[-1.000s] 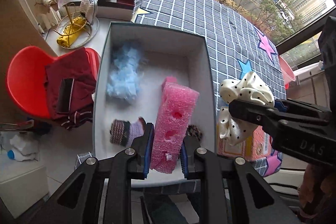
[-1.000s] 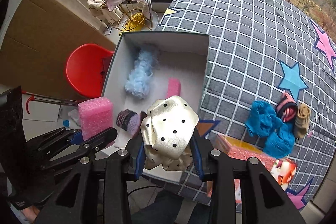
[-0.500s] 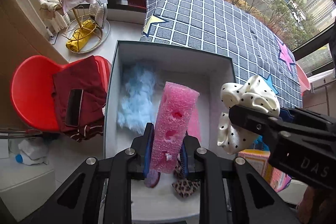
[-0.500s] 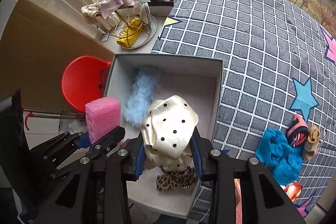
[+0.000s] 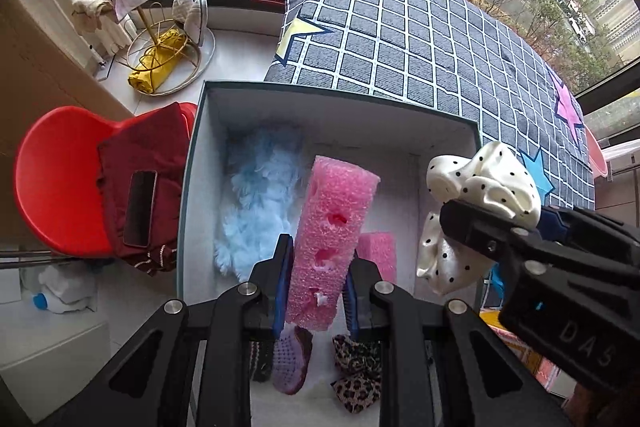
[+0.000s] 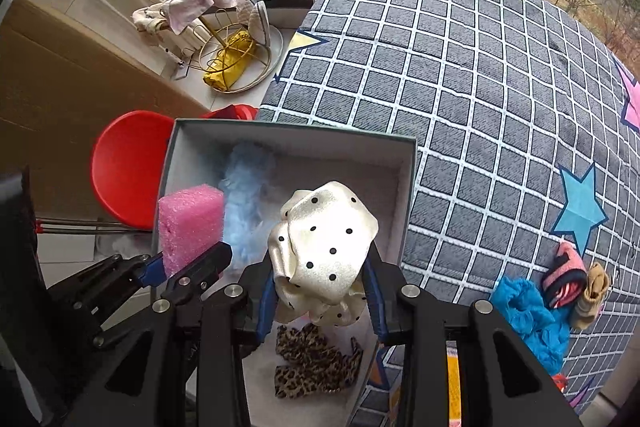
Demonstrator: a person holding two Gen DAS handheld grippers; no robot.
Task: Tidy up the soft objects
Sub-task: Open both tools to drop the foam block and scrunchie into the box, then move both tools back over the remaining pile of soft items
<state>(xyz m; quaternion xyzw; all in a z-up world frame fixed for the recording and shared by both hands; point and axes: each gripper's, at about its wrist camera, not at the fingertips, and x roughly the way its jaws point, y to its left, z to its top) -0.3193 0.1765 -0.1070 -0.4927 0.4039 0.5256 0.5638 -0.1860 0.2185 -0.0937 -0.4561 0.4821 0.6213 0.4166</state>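
My left gripper (image 5: pixel 316 283) is shut on a pink foam block (image 5: pixel 332 235) held over the open white box (image 5: pixel 332 107). My right gripper (image 6: pixel 322 291) is shut on a cream polka-dot scrunchie (image 6: pixel 324 247), also above the box (image 6: pixel 292 133), to the right of the left one. Inside the box lie a fluffy light-blue piece (image 5: pixel 256 195), a smaller pink foam piece (image 5: pixel 378 255), a leopard-print scrunchie (image 6: pixel 308 359) and a purple knitted item (image 5: pixel 290 359). On the checked bedspread (image 6: pixel 480 75) lie a blue scrunchie (image 6: pixel 528 319), a pink striped item (image 6: pixel 564 279) and a tan one (image 6: pixel 592 291).
A red chair (image 5: pixel 52 179) with dark red cloth and a phone (image 5: pixel 140 207) stands left of the box. A gold wire rack (image 5: pixel 160 39) with towels and a yellow umbrella sits by the window. A cardboard panel (image 6: pixel 60 99) is at the far left.
Both grippers, still holding their items, have moved forward and down over the box; the box's far wall now looks nearer and the leopard scrunchie lies under them.
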